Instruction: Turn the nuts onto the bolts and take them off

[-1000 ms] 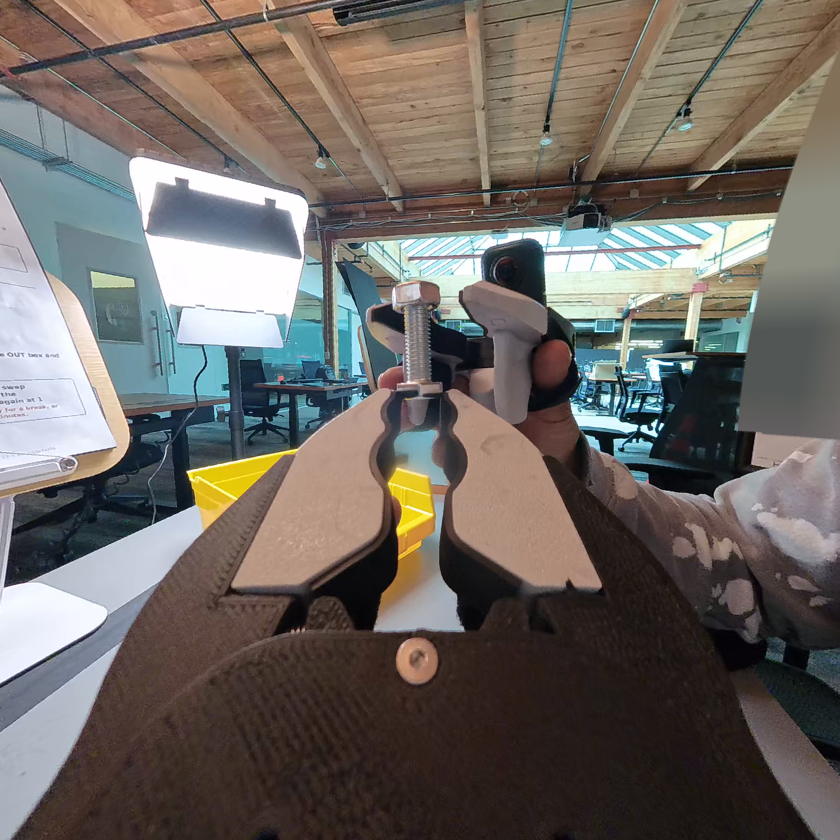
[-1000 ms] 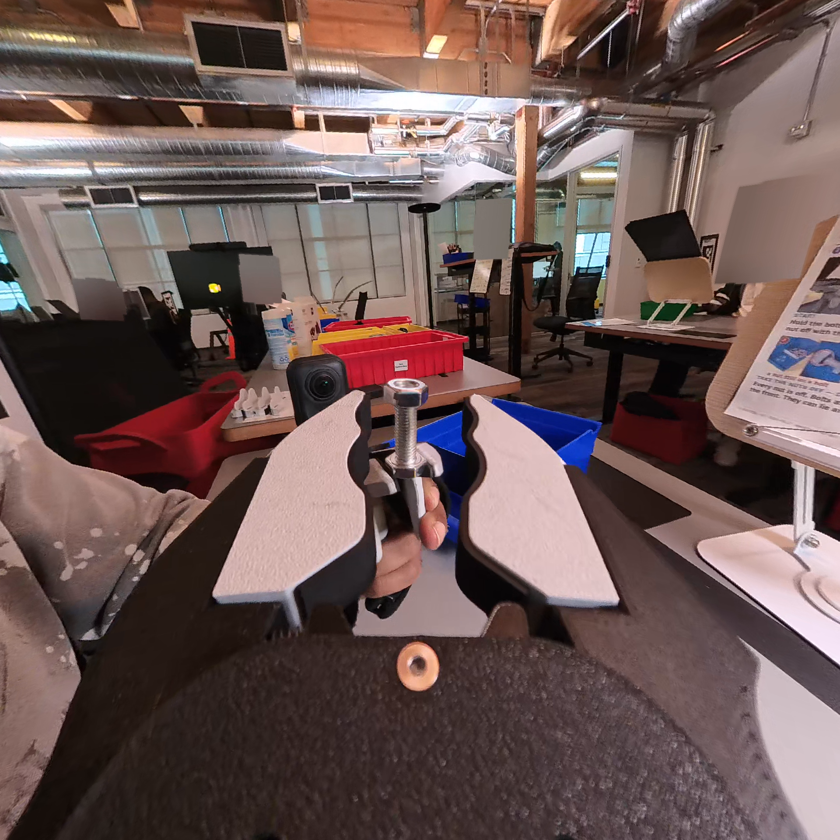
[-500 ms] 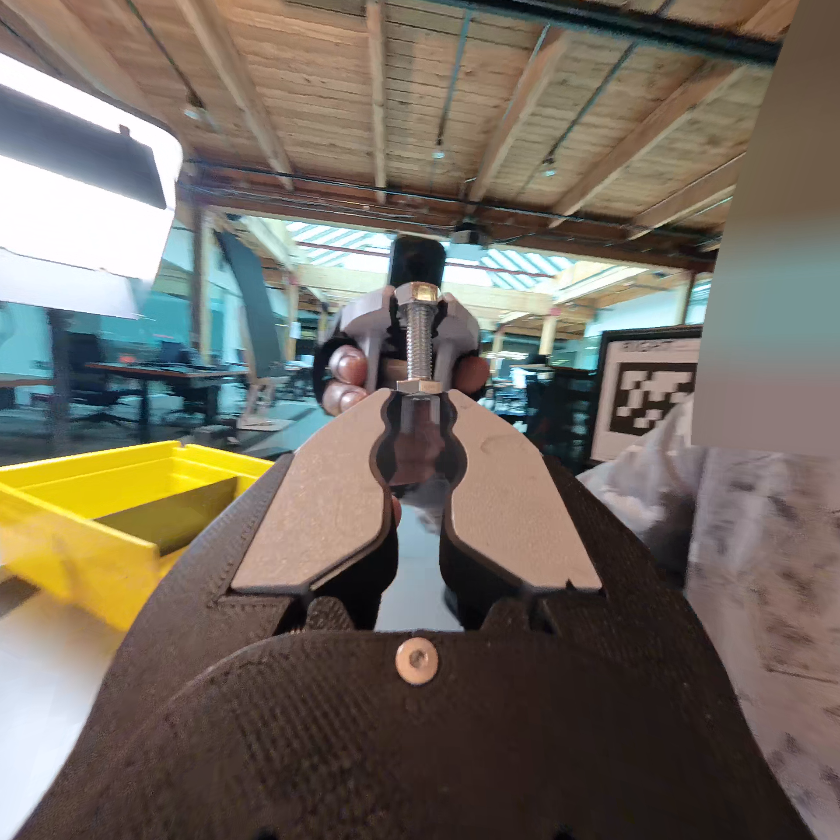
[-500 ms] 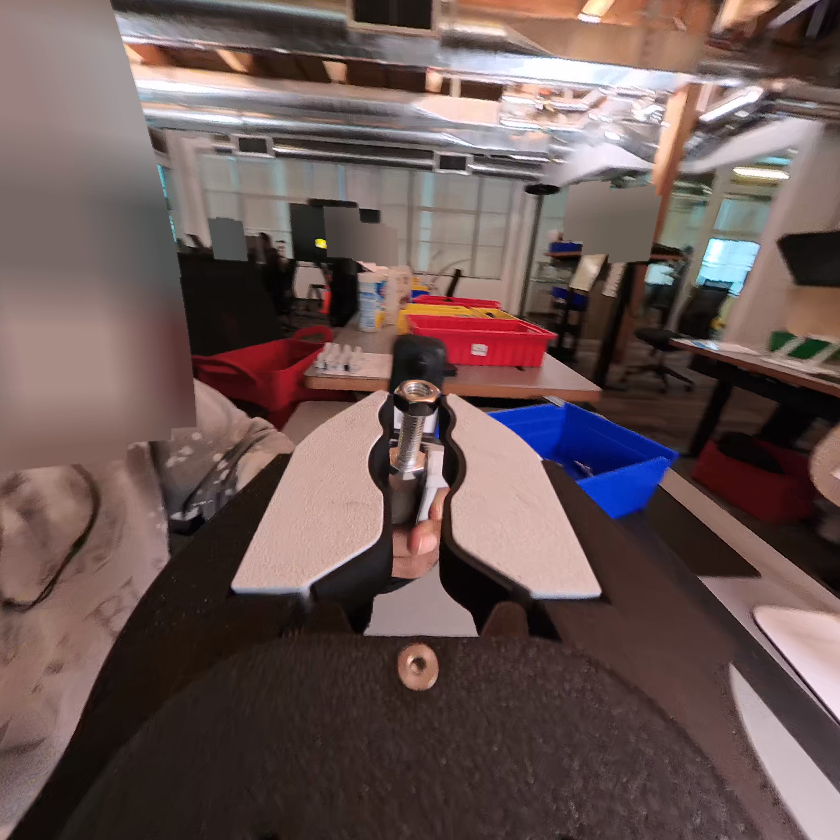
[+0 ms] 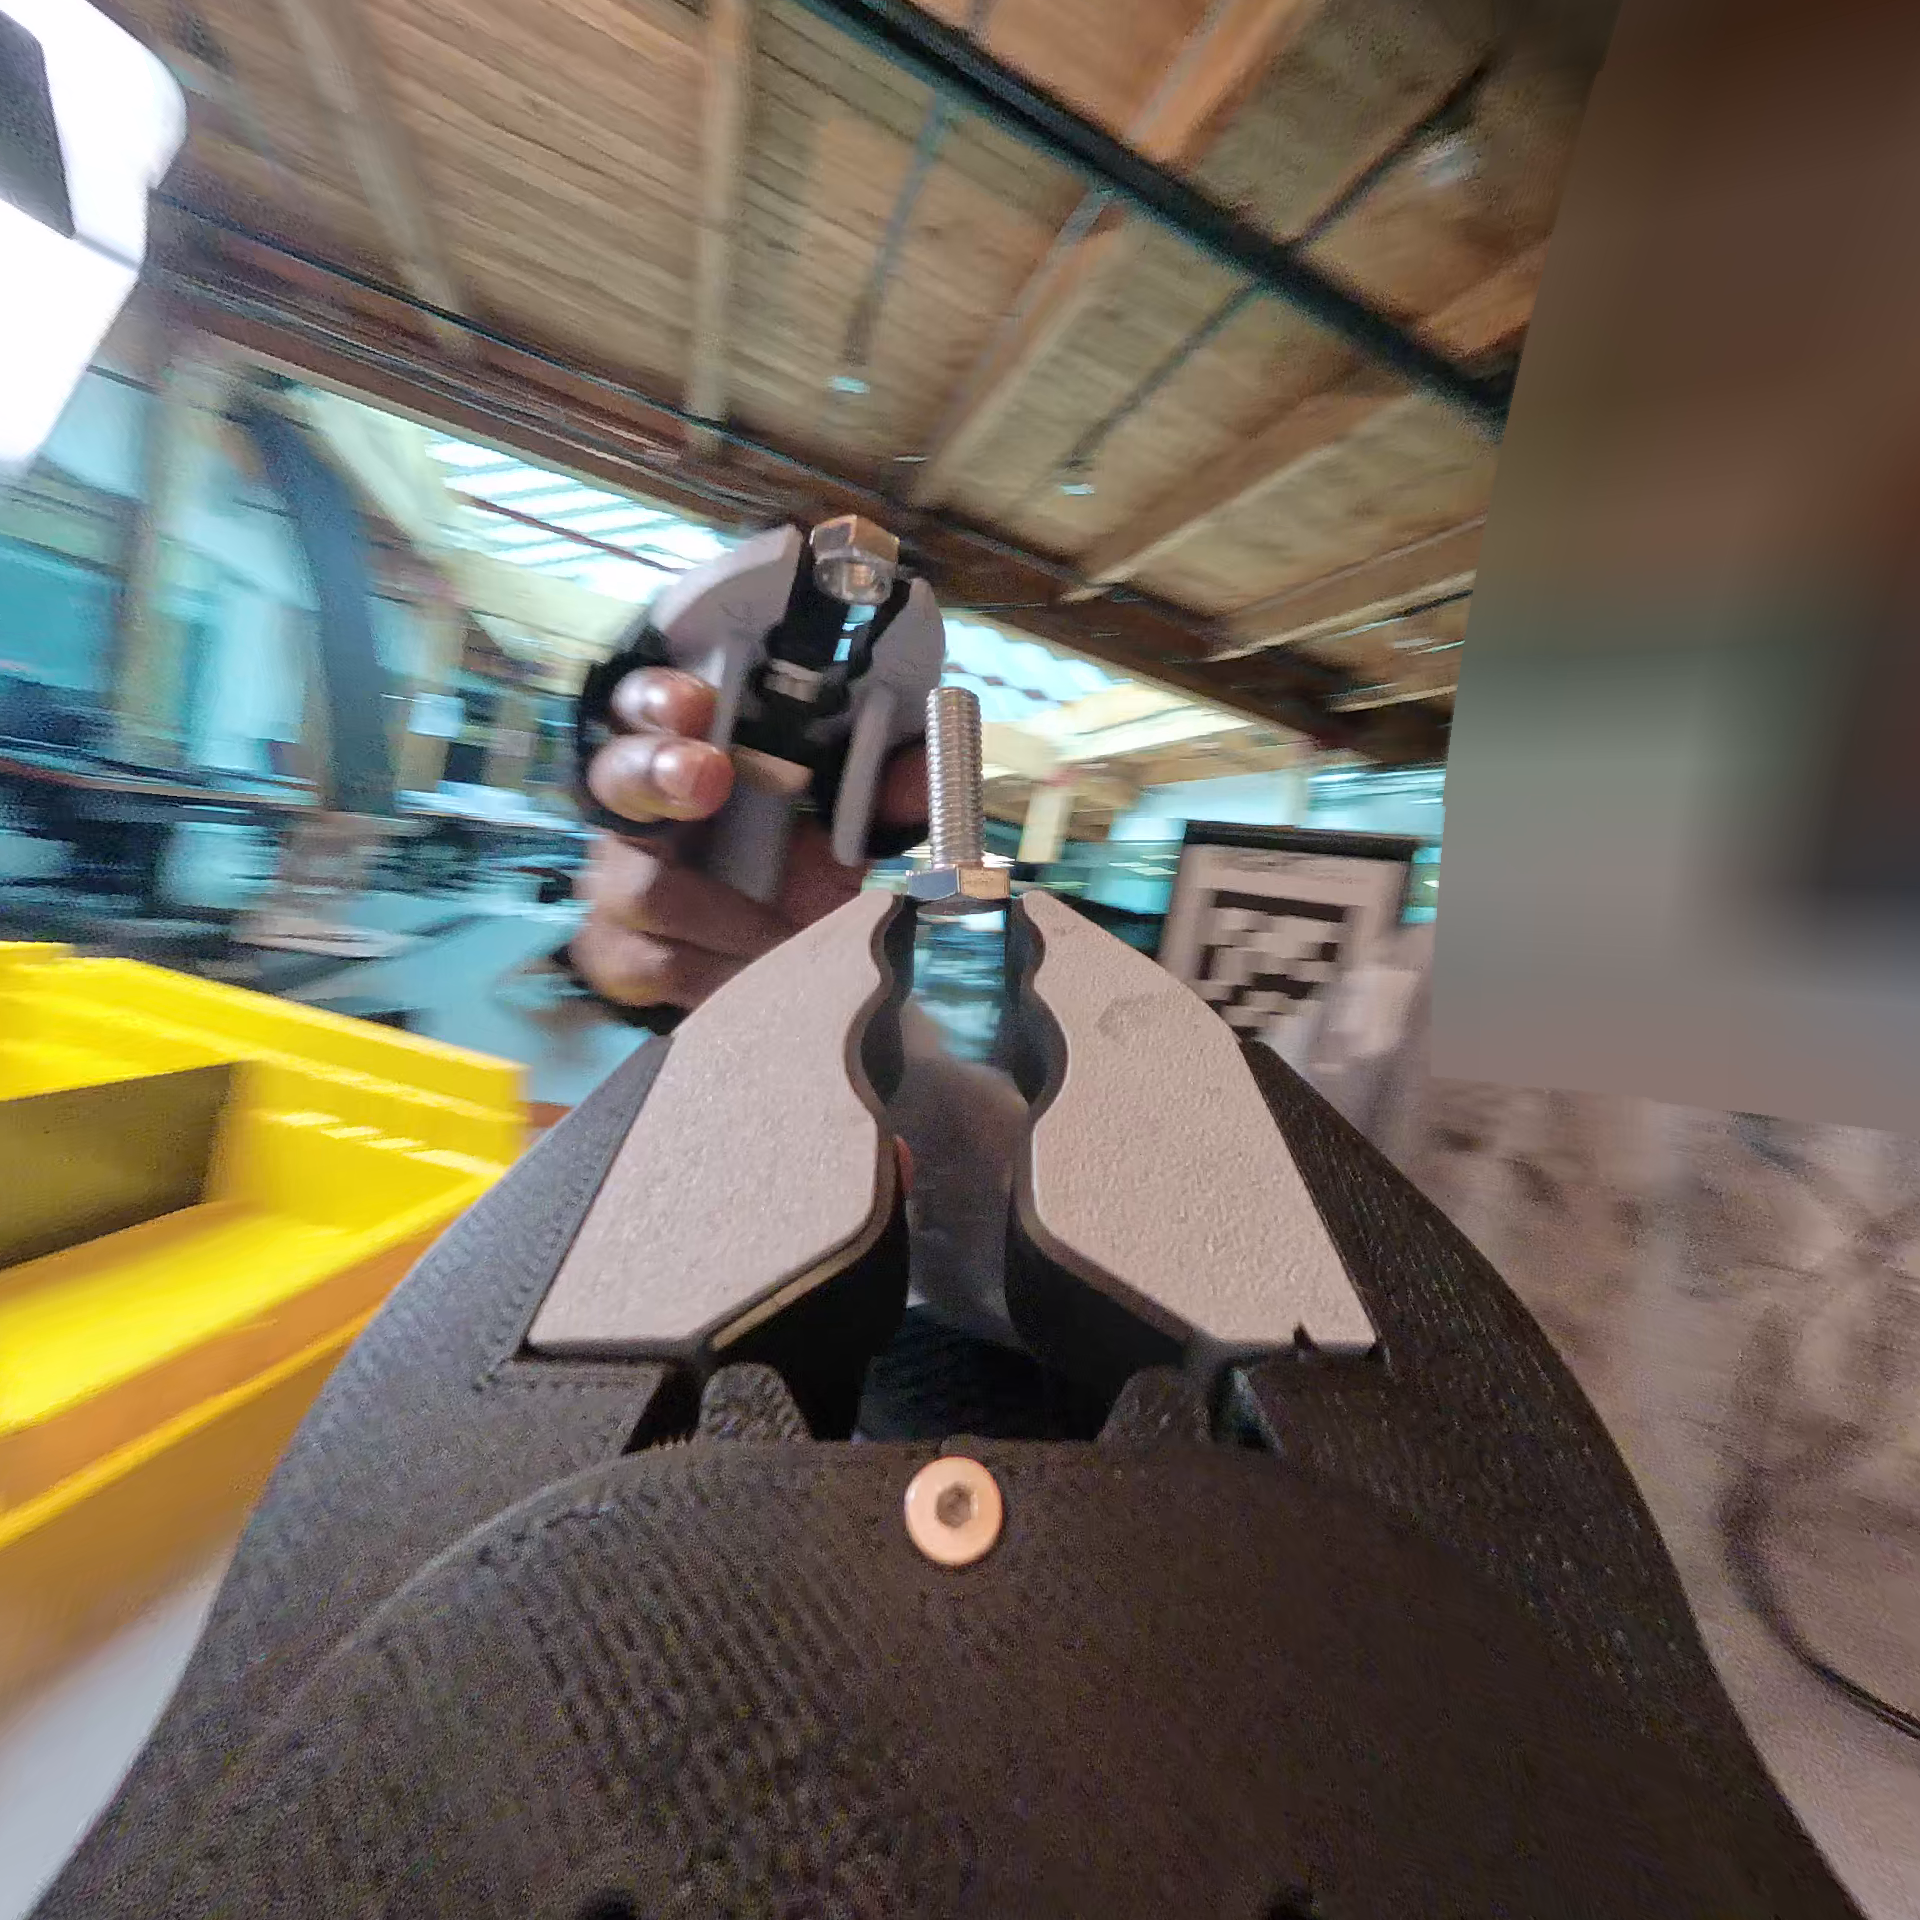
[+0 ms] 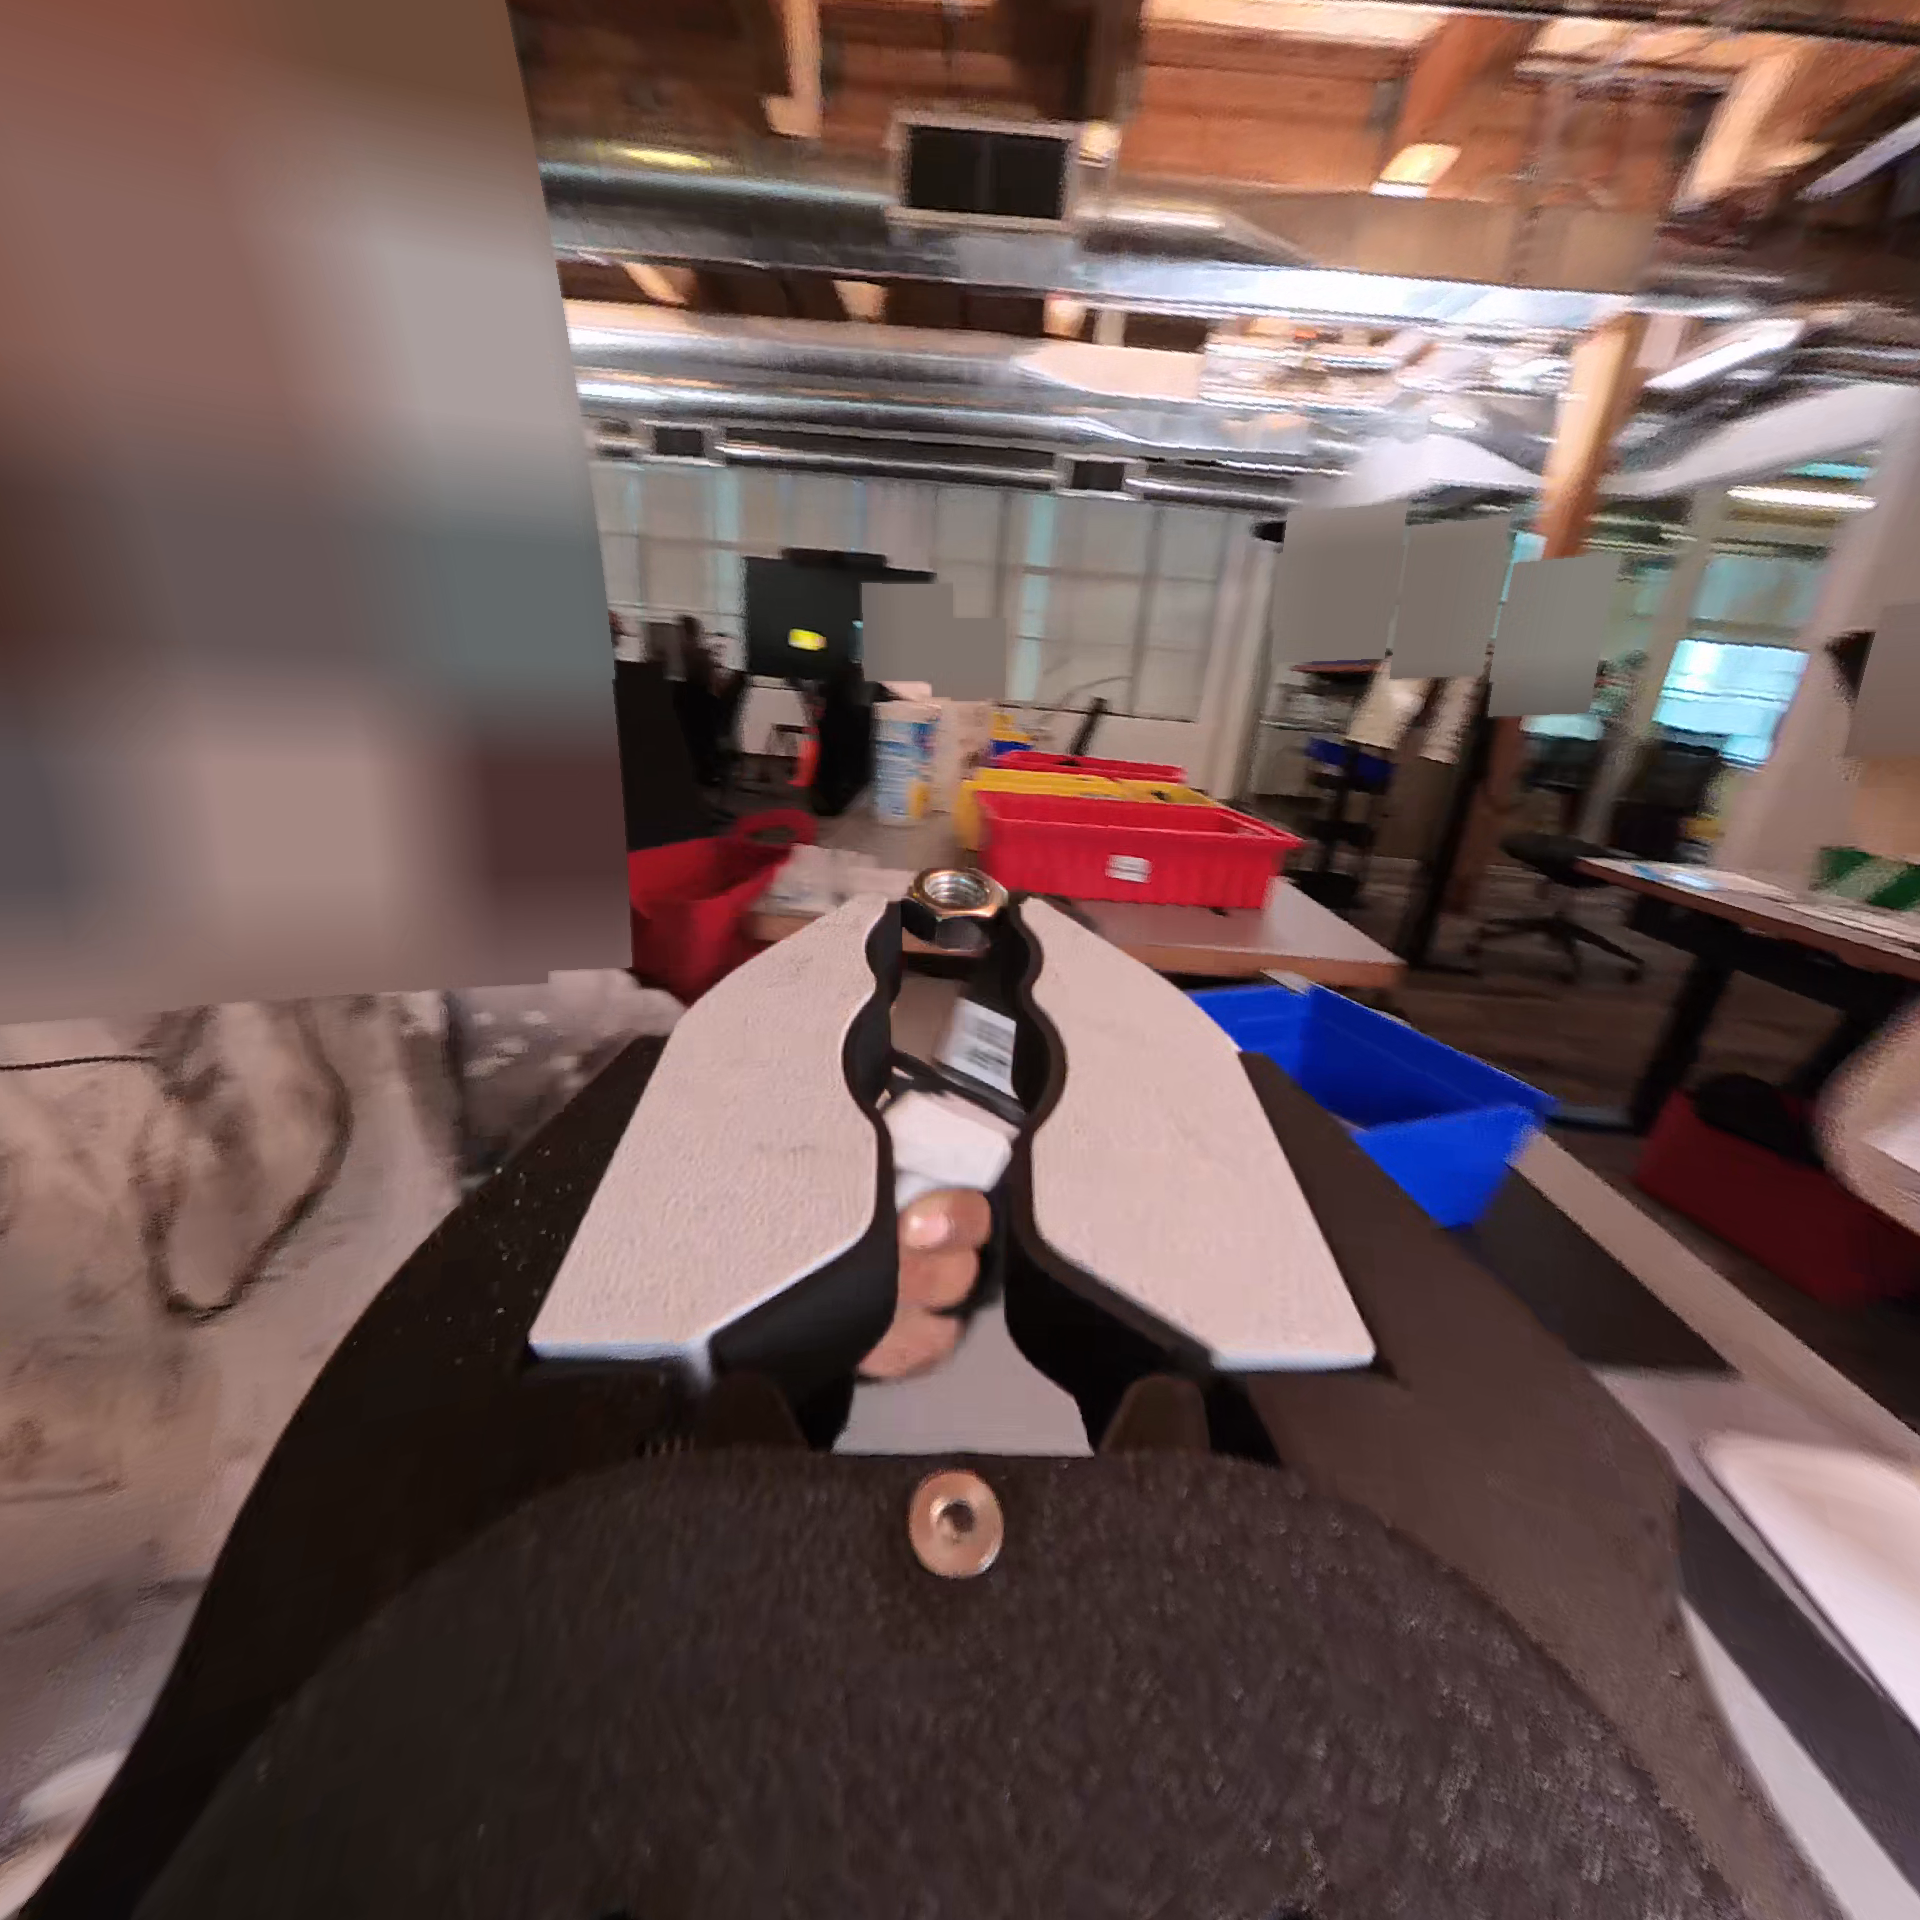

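Nut [image 6: 951, 896] is off the bolt [image 5: 954, 790] — pinched at the tips of the right gripper [image 6: 953, 928], up and left of the thread; left gripper [image 5: 957, 906] fingers clamped on the bolt's head, shank upright — yellow bin [image 5: 239, 1174] lower left

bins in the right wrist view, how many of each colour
red bins: 2, one on the far table, one on the floor at right
blue bins: 1
yellow bins: 1, behind the red one
total: 4
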Action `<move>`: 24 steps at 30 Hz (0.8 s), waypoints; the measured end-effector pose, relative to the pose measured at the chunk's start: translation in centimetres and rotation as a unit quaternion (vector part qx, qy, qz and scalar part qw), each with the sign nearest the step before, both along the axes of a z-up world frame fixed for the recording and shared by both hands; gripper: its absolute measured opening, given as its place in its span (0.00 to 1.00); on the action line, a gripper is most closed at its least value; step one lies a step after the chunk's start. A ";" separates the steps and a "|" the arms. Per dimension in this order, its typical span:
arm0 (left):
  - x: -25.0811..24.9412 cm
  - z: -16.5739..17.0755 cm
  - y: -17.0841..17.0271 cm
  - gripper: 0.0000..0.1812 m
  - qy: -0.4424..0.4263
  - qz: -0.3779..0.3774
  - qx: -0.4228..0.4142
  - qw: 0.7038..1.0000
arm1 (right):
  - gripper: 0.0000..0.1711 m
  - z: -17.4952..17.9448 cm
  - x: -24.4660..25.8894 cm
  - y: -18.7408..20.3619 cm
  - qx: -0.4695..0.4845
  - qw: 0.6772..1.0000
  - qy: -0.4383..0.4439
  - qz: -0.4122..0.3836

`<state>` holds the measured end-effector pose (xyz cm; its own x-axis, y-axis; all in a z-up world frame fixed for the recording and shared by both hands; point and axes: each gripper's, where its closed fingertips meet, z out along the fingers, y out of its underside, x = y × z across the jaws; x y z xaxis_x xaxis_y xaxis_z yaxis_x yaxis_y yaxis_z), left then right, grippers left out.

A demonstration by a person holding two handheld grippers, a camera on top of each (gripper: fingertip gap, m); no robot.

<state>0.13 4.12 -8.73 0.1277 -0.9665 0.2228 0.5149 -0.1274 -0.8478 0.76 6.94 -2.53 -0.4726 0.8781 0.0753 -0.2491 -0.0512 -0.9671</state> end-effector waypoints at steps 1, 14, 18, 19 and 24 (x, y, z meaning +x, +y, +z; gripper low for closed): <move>-0.8 -0.2 1.2 0.10 0.021 0.064 0.005 0.998 | 0.11 -0.3 -0.3 1.8 -0.003 0.999 -0.010 -0.049; -8.8 -0.2 6.2 0.10 0.122 0.379 0.030 0.917 | 0.11 -22.4 5.9 26.3 0.026 0.703 -0.473 -0.531; -9.0 -0.3 6.2 0.10 0.128 0.381 0.031 0.915 | 0.11 -25.4 5.4 27.2 0.025 0.688 -0.527 -0.499; -9.2 -0.2 6.2 0.10 0.129 0.383 0.032 0.914 | 0.11 -26.3 5.5 27.1 0.019 0.683 -0.549 -0.481; -9.9 -0.6 6.5 0.10 0.125 0.386 0.021 0.914 | 0.11 -28.0 5.8 27.5 0.026 0.670 -0.588 -0.452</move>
